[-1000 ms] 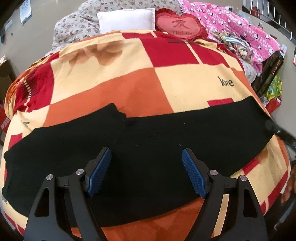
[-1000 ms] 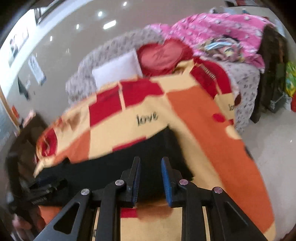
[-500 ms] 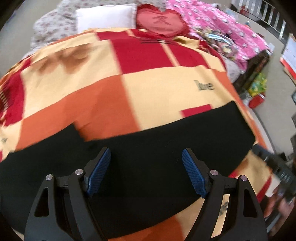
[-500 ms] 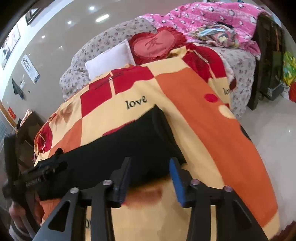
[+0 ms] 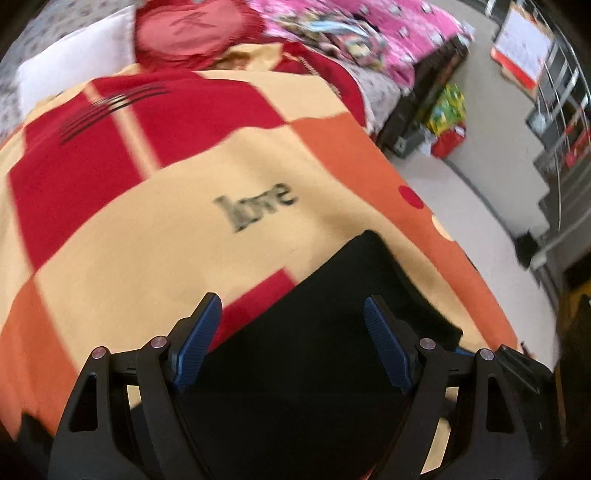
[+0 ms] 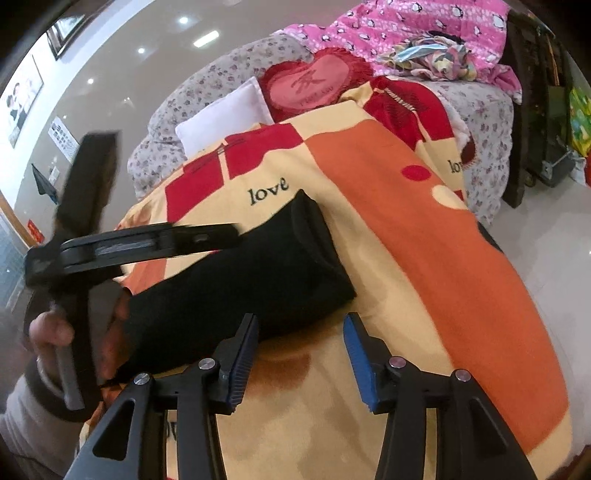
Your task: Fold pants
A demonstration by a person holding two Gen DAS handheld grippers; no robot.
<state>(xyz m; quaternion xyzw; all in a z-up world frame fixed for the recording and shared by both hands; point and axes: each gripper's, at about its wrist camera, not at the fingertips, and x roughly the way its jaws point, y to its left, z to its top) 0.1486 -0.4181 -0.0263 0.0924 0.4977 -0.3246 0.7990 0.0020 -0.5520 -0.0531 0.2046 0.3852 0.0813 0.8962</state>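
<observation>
Black pants (image 6: pixel 258 269) lie flat on a checked red, orange and cream blanket (image 6: pixel 424 258), their right end near the printed word "love". In the left wrist view the same end of the pants (image 5: pixel 332 302) lies under and ahead of my left gripper (image 5: pixel 291 343), which is open and empty above the cloth. My right gripper (image 6: pixel 301 358) is open and empty, just in front of the pants' near edge. The left gripper also shows in the right wrist view (image 6: pixel 147 243), over the pants on the left, held by a hand.
A white pillow (image 6: pixel 225 114), a red heart cushion (image 6: pixel 314 85) and a pink quilt (image 6: pixel 424 33) lie at the head of the bed. Dark furniture (image 6: pixel 532 110) and tiled floor (image 6: pixel 546 251) are to the right of the bed. The blanket's right edge drops off.
My left gripper has swung right along the pants to their right end. My right gripper has opened and pulled back off the pants' edge.
</observation>
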